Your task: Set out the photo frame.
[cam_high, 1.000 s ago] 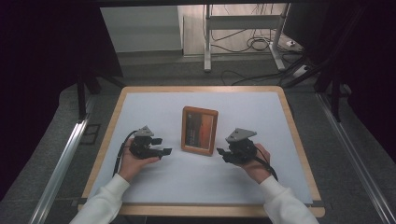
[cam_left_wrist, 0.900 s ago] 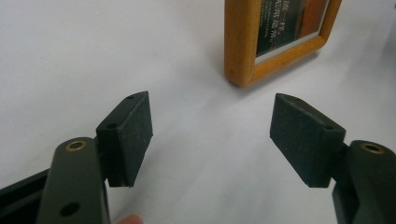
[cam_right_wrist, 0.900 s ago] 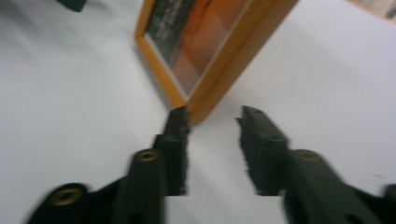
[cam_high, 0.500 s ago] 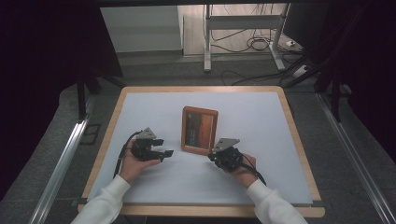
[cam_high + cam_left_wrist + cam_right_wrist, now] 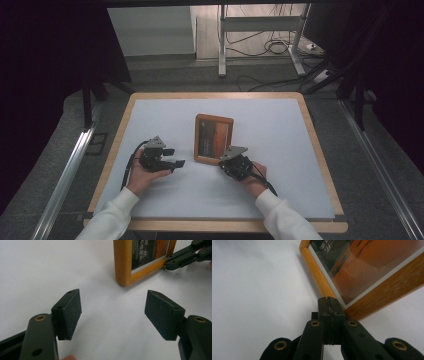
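A wooden picture frame (image 5: 213,139) is lying flat near the middle of the white table (image 5: 280,200), holding a print of orange and dark tones behind a pale inner border, with small light lettering across its dark upper part. The frame's moulding is showing a warm honey-coloured grain, rounded along its outer edges, and its four corners are squared. The table's top is looking smooth and matte, and a light wooden edge is running round it.

The right gripper (image 5: 226,161) is resting at the frame's near right corner, its jaws pressed together with nothing between them and their tips lying against the wooden edge; in the right gripper view (image 5: 329,305) the two black pads are meeting in a thin ragged seam. Brass-coloured rivets are glinting on its matte black linkage arms.

The left gripper (image 5: 176,157) is sitting well to the left of the frame, toward the table's near left, its jaws spread wide over bare table. Its pads (image 5: 72,311) are appearing as blocky, finely grained black slabs with bevelled tips.
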The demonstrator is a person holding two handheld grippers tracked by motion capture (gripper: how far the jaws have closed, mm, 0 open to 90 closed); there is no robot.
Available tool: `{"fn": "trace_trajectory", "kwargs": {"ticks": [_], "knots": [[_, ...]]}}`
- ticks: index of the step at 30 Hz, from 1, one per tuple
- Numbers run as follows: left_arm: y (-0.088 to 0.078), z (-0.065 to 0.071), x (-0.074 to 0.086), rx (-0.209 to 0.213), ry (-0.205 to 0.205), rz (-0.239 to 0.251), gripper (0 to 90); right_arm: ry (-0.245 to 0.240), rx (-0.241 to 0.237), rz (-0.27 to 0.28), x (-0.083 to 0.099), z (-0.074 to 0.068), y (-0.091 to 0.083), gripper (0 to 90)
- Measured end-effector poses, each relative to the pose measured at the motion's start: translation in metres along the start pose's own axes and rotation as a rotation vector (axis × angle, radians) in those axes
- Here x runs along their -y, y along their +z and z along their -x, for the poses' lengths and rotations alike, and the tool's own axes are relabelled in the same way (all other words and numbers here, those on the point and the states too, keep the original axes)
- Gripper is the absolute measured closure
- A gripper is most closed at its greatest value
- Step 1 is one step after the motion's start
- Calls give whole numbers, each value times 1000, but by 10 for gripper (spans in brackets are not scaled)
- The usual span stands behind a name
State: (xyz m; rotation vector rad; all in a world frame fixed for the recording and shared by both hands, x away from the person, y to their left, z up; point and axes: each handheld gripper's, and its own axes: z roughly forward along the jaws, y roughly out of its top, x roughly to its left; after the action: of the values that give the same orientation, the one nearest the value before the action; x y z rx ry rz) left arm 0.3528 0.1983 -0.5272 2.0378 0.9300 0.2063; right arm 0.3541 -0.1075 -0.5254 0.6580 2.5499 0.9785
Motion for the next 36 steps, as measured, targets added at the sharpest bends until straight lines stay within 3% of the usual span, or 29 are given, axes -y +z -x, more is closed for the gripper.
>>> {"fn": "trace_trajectory", "kwargs": {"ticks": [16, 20, 23, 29, 36], "knots": [[2, 0, 0, 4, 0, -8, 291, 18, 25, 5, 5, 8, -3, 900], [3, 0, 1, 6, -5, -8, 290, 38, 10, 18, 6, 9, -5, 899], [3, 0, 1, -18, 6, -5, 291, 26, -8, 56, 5, 8, -10, 897], [3, -1, 1, -21, 1, -9, 291, 1, -29, 100, 7, 9, -26, 897], [-2, 2, 5, -46, 5, -9, 291, 49, -34, 110, 20, 21, -39, 872]]}}
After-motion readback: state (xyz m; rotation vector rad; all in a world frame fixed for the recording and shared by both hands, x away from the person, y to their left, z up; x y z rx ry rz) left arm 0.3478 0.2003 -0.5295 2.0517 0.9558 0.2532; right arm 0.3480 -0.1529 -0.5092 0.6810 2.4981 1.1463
